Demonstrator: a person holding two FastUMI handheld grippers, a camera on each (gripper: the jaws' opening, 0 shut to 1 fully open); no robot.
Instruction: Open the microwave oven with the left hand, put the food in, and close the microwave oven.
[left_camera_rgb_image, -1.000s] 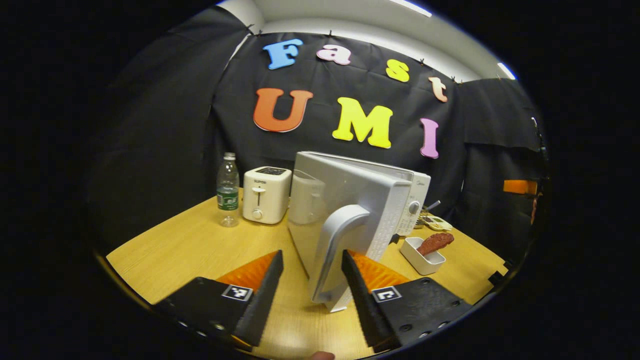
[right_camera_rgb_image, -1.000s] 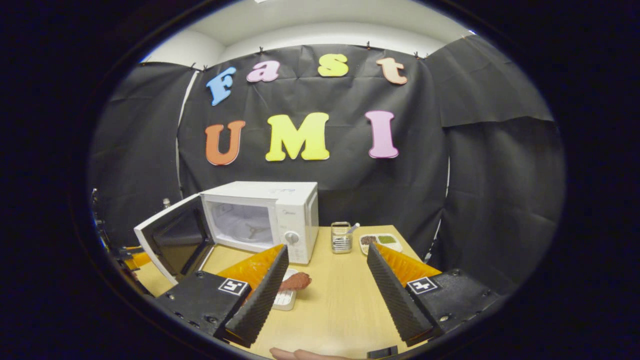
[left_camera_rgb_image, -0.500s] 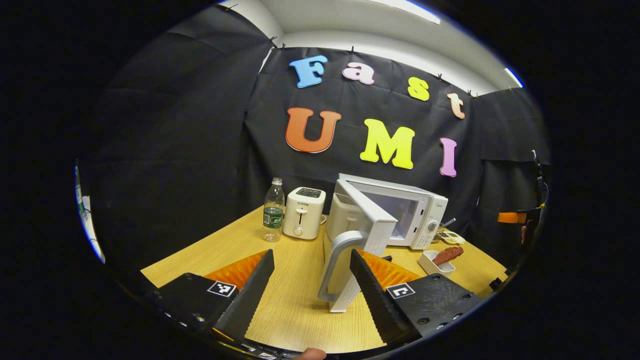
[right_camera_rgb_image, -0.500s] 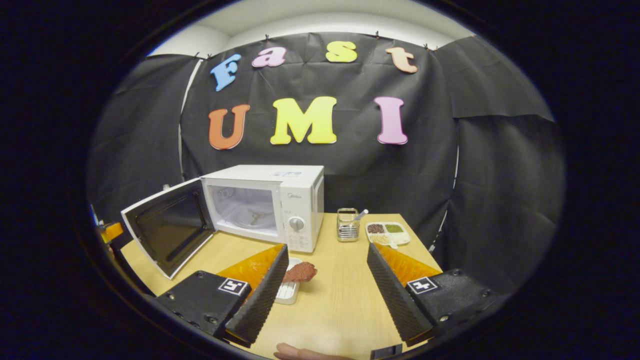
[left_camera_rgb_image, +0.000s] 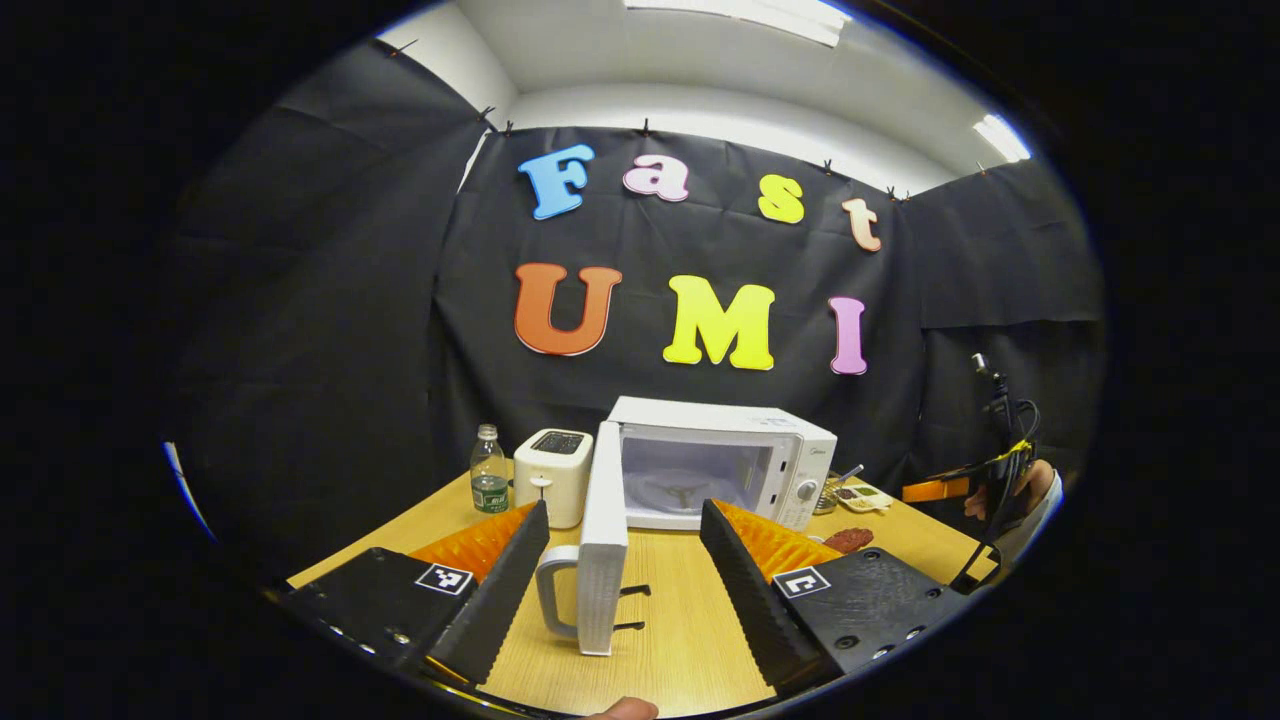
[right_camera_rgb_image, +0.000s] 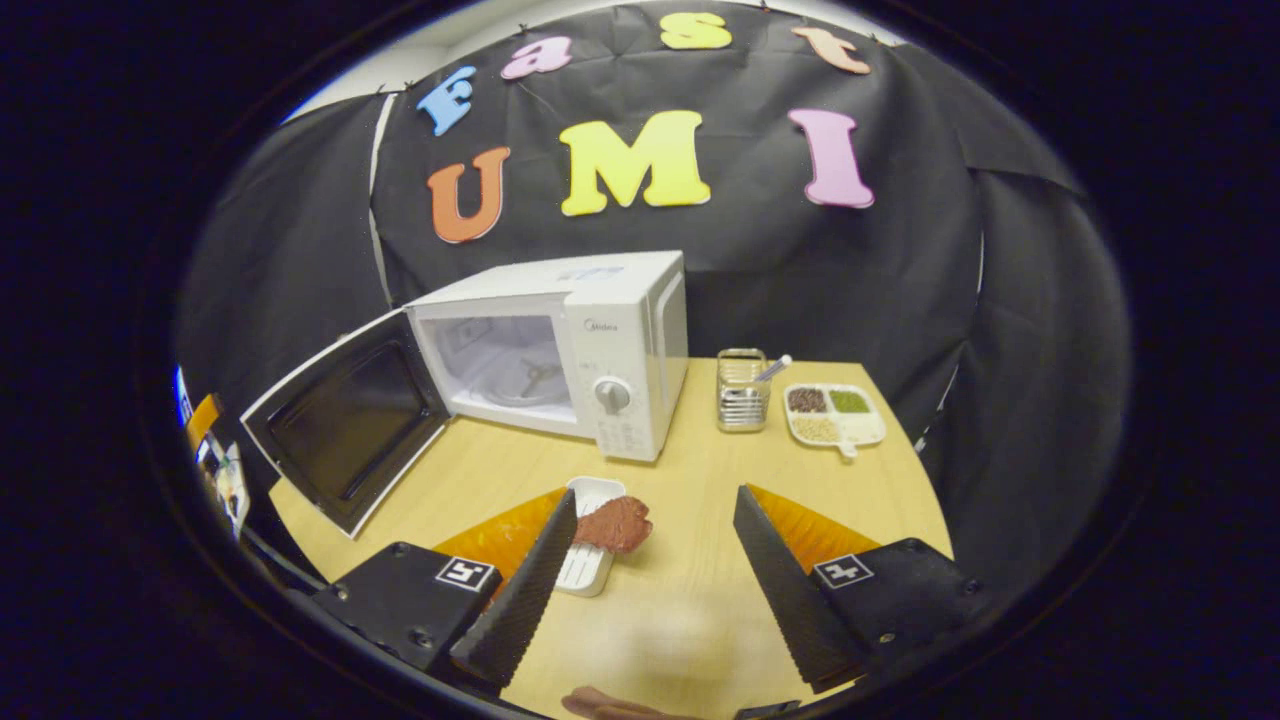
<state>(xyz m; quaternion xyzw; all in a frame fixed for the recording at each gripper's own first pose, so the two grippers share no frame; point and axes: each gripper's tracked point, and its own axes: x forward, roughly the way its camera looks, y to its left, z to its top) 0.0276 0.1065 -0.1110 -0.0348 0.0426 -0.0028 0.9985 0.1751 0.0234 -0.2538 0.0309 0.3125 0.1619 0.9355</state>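
Observation:
The white microwave (left_camera_rgb_image: 740, 455) stands at the back of the wooden table with its door (left_camera_rgb_image: 605, 520) swung wide, seen edge-on with the handle (left_camera_rgb_image: 553, 590) on its left. My left gripper (left_camera_rgb_image: 624, 512) is open and short of the door, touching nothing. In the right gripper view the microwave (right_camera_rgb_image: 610, 340) shows its lit, bare cavity, and its door (right_camera_rgb_image: 345, 430) hangs open to the left. A reddish-brown piece of food (right_camera_rgb_image: 615, 522) rests on a small white tray (right_camera_rgb_image: 588, 560). My right gripper (right_camera_rgb_image: 655, 495) is open, its left fingertip beside the food.
A white toaster (left_camera_rgb_image: 553, 472) and a water bottle (left_camera_rgb_image: 488, 470) stand left of the microwave. Right of it are a wire holder with a spoon (right_camera_rgb_image: 742, 400) and a divided dish of grains (right_camera_rgb_image: 835, 412). A hand (left_camera_rgb_image: 1020, 490) holds the other gripper at far right.
My left gripper has drawn back from the door handle, and the door now stands fully open. My right gripper has moved forward and tilted down toward the food tray.

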